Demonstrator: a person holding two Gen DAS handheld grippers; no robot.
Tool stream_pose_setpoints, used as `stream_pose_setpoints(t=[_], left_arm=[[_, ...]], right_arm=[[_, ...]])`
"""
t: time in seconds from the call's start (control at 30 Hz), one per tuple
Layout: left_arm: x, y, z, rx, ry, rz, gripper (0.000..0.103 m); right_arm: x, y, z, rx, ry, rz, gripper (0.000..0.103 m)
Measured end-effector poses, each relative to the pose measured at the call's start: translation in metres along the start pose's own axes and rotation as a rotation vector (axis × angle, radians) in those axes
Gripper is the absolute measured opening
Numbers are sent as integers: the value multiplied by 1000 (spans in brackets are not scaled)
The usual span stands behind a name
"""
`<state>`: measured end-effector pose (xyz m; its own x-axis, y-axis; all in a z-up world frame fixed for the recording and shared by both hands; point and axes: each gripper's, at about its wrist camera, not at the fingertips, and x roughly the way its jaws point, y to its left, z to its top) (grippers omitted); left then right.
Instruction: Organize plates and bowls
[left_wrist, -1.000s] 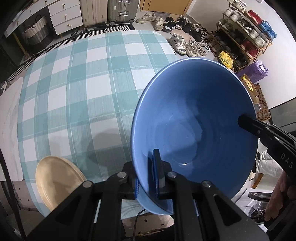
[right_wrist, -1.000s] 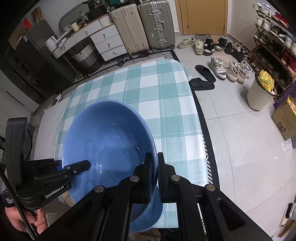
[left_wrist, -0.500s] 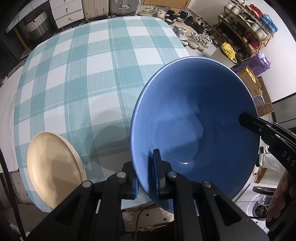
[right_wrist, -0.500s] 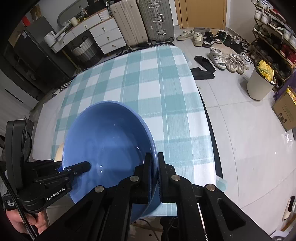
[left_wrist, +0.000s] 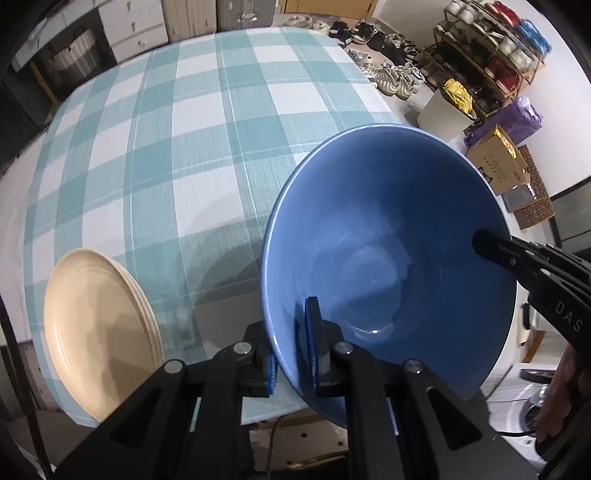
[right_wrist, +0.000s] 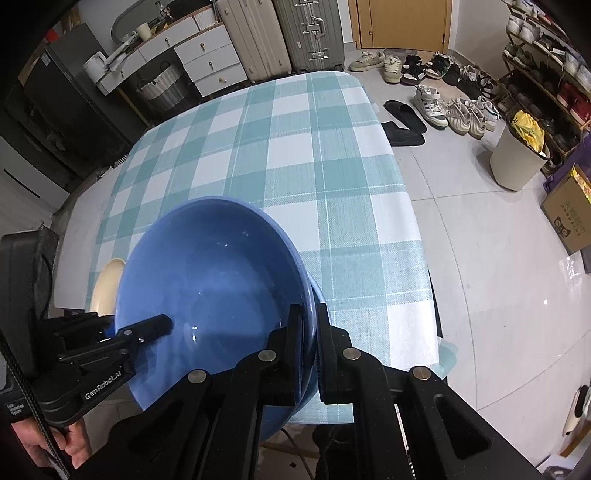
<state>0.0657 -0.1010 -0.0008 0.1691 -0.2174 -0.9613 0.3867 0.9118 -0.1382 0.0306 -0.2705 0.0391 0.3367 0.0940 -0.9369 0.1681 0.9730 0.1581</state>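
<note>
A large blue bowl (left_wrist: 388, 266) (right_wrist: 218, 288) hangs over the near edge of the checked table (left_wrist: 207, 140) (right_wrist: 295, 155). My left gripper (left_wrist: 291, 354) is shut on its left rim, one pad inside and one outside. On the opposite rim my right gripper (right_wrist: 310, 343) is shut in the same way. Each gripper also shows from the other's camera: the right gripper (left_wrist: 484, 245) and the left gripper (right_wrist: 162, 323). A stack of cream plates (left_wrist: 96, 328) (right_wrist: 105, 284) lies on the table's near left corner, left of the bowl.
The teal and white cloth covers the table. Beyond the far edge stand suitcases (right_wrist: 280, 33) and white drawers (right_wrist: 207, 55). Shoes (right_wrist: 439, 99), a shoe rack, a white bin (right_wrist: 517, 158) and cardboard boxes (right_wrist: 569, 210) fill the floor to the right.
Both grippers have come down and forward with the bowl between them. The table looks closer, and the cream plates have come further into the left wrist view.
</note>
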Motion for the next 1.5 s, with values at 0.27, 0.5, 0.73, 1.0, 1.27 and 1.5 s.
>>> stream_pose_setpoints(t=[0.27, 0.5, 0.73, 1.0, 1.27, 1.5], left_arm=[[2, -18, -9, 138, -90, 148, 14], [9, -39, -21, 261, -180, 277, 20], [13, -43, -27, 261, -159, 377, 26], [12, -46, -32, 273, -166, 386, 25], [20, -42, -43, 281, -175, 392, 25], [23, -41, -46, 272, -182, 365, 25]], right_arm=[[10, -7, -11, 0, 5, -1, 7], [12, -12, -20, 13, -7, -20, 7], [13, -14, -26, 10, -12, 5, 7], [14, -11, -28, 1, -27, 3, 7], [6, -9, -30, -13, -62, 1, 7], [12, -4, -33, -30, -51, 11, 7]])
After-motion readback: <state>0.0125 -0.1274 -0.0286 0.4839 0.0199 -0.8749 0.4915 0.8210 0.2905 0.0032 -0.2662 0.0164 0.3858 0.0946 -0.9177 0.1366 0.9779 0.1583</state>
